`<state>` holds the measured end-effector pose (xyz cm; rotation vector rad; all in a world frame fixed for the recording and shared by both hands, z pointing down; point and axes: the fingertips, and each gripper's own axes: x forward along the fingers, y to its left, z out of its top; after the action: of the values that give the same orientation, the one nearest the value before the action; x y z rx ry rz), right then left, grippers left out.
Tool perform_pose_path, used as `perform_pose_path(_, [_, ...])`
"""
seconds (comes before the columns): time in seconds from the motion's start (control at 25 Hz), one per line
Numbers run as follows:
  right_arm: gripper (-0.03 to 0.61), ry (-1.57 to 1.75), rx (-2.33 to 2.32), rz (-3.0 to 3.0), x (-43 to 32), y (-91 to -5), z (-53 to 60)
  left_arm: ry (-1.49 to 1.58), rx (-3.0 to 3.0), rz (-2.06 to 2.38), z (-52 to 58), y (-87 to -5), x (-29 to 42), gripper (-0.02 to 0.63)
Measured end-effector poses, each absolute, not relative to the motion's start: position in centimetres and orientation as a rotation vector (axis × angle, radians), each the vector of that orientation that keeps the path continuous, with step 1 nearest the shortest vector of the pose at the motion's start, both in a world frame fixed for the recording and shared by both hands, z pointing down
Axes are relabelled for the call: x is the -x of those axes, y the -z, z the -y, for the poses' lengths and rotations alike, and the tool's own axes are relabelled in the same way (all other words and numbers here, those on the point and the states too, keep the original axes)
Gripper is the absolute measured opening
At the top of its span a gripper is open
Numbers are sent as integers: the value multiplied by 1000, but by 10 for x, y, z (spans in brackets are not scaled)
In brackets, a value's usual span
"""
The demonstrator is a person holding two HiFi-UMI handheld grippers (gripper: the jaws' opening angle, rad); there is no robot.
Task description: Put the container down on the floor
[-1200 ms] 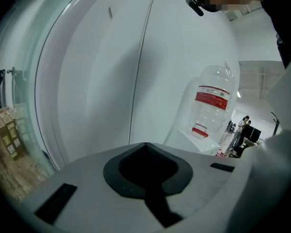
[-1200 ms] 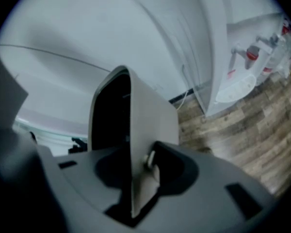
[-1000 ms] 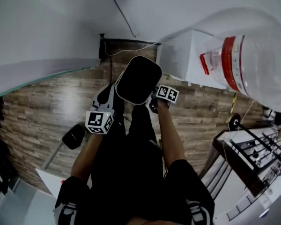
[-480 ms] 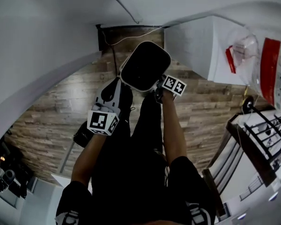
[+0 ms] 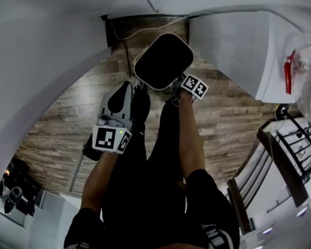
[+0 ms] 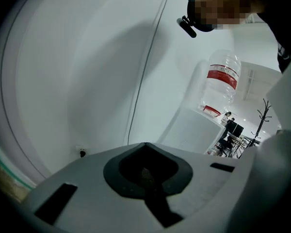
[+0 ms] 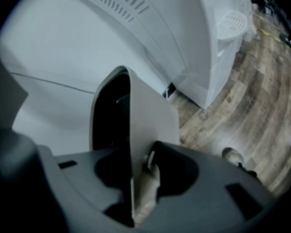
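The container (image 5: 163, 61) is a white bin with a dark inside, held in the air above the wood floor (image 5: 62, 123), its mouth facing me. My right gripper (image 5: 177, 92) is shut on its near rim. In the right gripper view the bin's wall (image 7: 148, 115) runs edge-on between the jaws of that gripper (image 7: 140, 174). My left gripper (image 5: 127, 85) hangs to the left of the bin, apart from it, jaws together and holding nothing. In the left gripper view it (image 6: 145, 176) points at a bare white wall.
A white cabinet (image 5: 238, 51) stands at the right with a big water bottle (image 6: 220, 81) on it. A black rack (image 5: 290, 154) is at the lower right. A cable (image 6: 145, 72) runs down the wall to an outlet (image 6: 82, 153). My legs and a shoe (image 5: 90, 149) are below.
The bin and both grippers have shifted up and away in the head view. The big bottle has slid off towards the right edge. The right grip on the rim is unchanged.
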<state>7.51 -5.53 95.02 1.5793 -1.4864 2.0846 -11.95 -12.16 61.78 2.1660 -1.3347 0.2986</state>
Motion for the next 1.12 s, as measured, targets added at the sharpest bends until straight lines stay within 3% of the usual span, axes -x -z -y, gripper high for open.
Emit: perform_pose_path(1.12, [135, -2400, -1992, 1045, -64, -1144, 74, -270, -2117, 1400, 163, -728, 150, 26])
